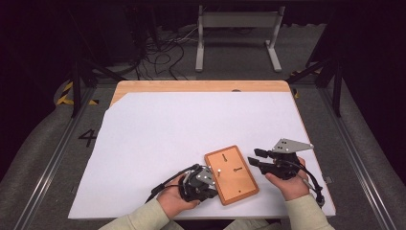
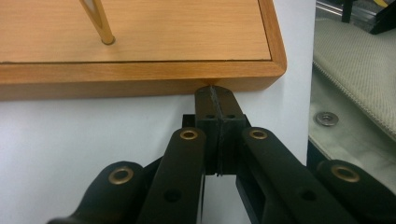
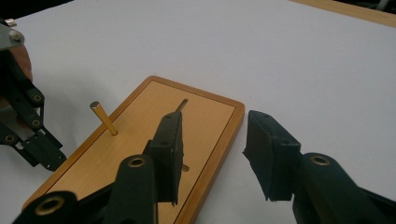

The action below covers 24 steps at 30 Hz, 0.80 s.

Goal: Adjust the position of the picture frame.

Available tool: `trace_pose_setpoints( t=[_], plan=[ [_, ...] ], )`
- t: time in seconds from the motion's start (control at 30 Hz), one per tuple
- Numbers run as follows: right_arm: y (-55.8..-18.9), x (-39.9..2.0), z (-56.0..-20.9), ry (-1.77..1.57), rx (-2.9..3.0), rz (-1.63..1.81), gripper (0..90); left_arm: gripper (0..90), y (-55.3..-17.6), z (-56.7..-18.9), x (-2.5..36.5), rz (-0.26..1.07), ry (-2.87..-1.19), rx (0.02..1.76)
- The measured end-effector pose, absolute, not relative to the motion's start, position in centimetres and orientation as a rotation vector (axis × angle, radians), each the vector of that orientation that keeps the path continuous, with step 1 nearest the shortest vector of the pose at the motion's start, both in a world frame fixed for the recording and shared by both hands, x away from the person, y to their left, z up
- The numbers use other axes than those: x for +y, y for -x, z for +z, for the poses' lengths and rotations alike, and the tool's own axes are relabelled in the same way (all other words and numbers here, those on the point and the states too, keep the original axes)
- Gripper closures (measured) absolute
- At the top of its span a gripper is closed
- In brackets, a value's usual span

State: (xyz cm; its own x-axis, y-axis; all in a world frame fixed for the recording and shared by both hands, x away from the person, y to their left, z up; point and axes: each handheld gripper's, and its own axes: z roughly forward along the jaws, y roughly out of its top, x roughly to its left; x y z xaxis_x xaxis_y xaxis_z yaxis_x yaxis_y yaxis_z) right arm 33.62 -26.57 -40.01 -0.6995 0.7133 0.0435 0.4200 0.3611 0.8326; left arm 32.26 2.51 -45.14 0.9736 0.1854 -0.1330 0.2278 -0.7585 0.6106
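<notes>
A small wooden board point(image 1: 231, 175) point(image 3: 196, 116) with a raised rim lies on the white sheet near the front edge. A brass peg point(image 3: 103, 119) point(image 2: 103, 28) stands up from it, tilted in the left gripper view; a second thin peg point(image 3: 183, 105) shows behind my right gripper's jaw. My left gripper point(image 1: 210, 183) point(image 2: 218, 100) is shut, its tips pressed against the board's side edge. My right gripper point(image 1: 253, 157) point(image 3: 219, 158) is open, one jaw over the board and the other over the sheet beside it, nothing between them.
The white sheet point(image 1: 191, 124) covers most of the wooden table point(image 1: 201, 86). A washer point(image 2: 327, 118) lies on the floor beyond the table's edge. Cables and a grey stand point(image 1: 237, 33) sit on the floor behind the table.
</notes>
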Motion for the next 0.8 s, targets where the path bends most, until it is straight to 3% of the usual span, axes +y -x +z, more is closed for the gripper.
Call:
trace_pose_setpoints(
  t=[0.03,0.13,0.2,0.57,0.8],
  plan=[
    [-33.7,-26.6,-40.1,-1.006,2.304,1.254,63.2,90.0,-32.3,-45.1,2.8,-0.081,-2.455,0.299],
    [-34.0,-26.6,-40.3,-1.047,2.321,1.213,84.2,87.8,-32.5,-44.9,3.3,-0.059,-2.457,0.312],
    [-34.2,-26.6,-40.3,-1.070,2.323,1.196,89.4,87.7,-33.0,-44.5,4.6,-0.045,-2.437,0.355],
    [-39.0,-24.5,-42.1,-1.237,2.390,0.951,90.0,86.1,-35.3,-43.1,11.8,0.065,-2.242,0.627],
    [-41.0,-22.4,-43.2,-1.247,2.464,0.826,90.0,85.3,-35.5,-43.3,13.6,0.067,-2.216,0.686]
  ],
)
